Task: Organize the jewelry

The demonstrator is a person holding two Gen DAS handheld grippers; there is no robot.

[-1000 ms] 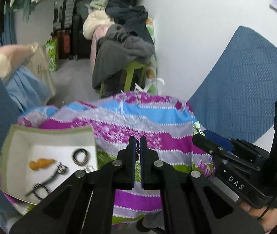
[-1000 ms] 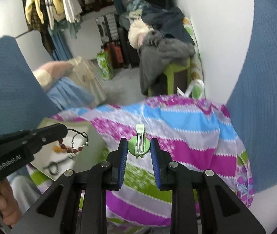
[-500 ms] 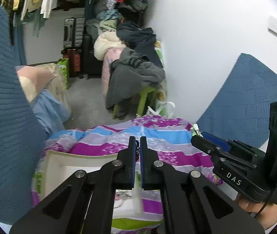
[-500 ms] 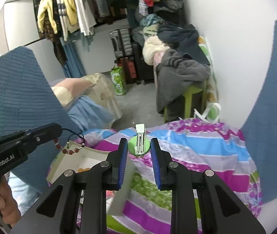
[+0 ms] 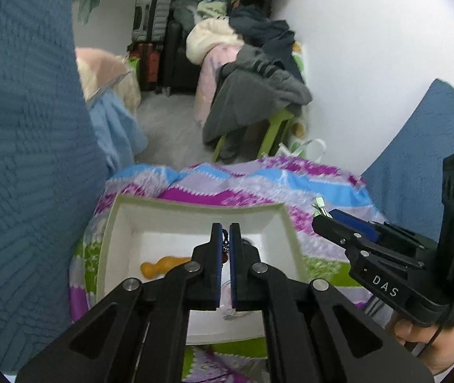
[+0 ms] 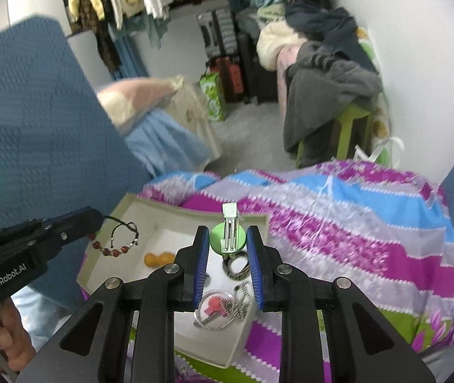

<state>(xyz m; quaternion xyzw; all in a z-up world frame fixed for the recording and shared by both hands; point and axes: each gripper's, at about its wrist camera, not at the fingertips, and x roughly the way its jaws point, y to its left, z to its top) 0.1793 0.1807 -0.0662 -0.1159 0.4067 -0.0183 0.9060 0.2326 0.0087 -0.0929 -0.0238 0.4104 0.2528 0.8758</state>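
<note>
The left gripper [image 5: 225,236] is clamped on a beaded bracelet [image 6: 115,244], its blue-padded jaws nearly together with only a thin dark cord showing in the slit between them. In the right wrist view the bracelet dangles from the tip of that gripper [image 6: 97,220]: a black cord loop with dark red beads along its lower arc, hanging freely over the near-left corner of the white tray [image 6: 150,206] without touching its floor.

The right gripper [image 6: 228,245] is closed on a green hair clip [image 6: 228,239]; the round green disc sits between the two blue pads, and the silver clip part stands upright, poking up past the fingertips. In the left wrist view this gripper [image 5: 319,217] reaches in from the right, level with the tray's right rim, with the clip's metal end just visible at its tip.

Directly below and ahead of both claws lies the tray [image 5: 111,223], resting on a striped purple, blue and green blanket [image 6: 354,239]. Inside it, under the right gripper, are an orange peanut-shaped piece [image 6: 159,259] to the left of the left finger, a patterned ring band [image 6: 236,266] just beneath the clip, and a clear round case with a red item [image 6: 217,309] nearer the wrist. From the left gripper's side, the orange piece [image 5: 163,266] lies just left of the fingers.
</note>
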